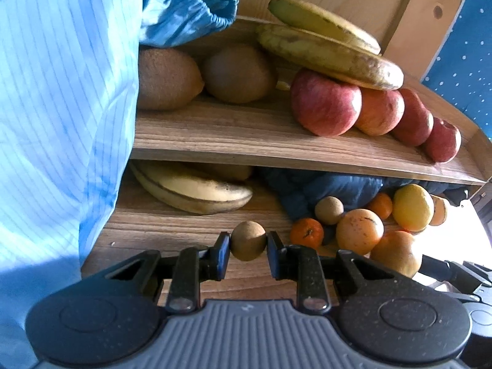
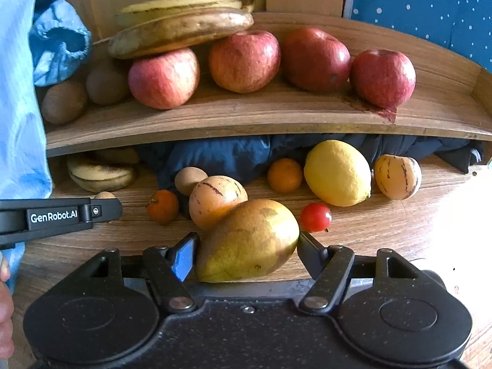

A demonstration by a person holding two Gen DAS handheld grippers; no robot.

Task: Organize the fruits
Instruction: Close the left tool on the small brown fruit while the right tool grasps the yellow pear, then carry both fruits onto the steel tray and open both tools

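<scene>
My left gripper (image 1: pixel 248 247) is shut on a small round brown fruit (image 1: pixel 247 240) just above the lower wooden board (image 1: pixel 172 224). Two bananas (image 1: pixel 196 190) lie behind it under the shelf. My right gripper (image 2: pixel 247 250) is shut on a large yellow-green mango (image 2: pixel 249 236), low over the board beside a striped pepino melon (image 2: pixel 215 196). The upper shelf (image 2: pixel 246 120) carries several red apples (image 2: pixel 246 60), two bananas (image 2: pixel 181 27) resting on them, and brown kiwis (image 2: pixel 64 101) at its left. In the right wrist view the left gripper's side (image 2: pixel 61 215) shows at the left.
Loose on the lower board are a lemon (image 2: pixel 338 172), tangerines (image 2: pixel 284 175), a cherry tomato (image 2: pixel 315 216), another striped melon (image 2: pixel 398 176) and a small brown fruit (image 2: pixel 189 180). Dark blue cloth (image 2: pixel 230 156) is bunched under the shelf. A person's light blue sleeve (image 1: pixel 61 92) fills the left.
</scene>
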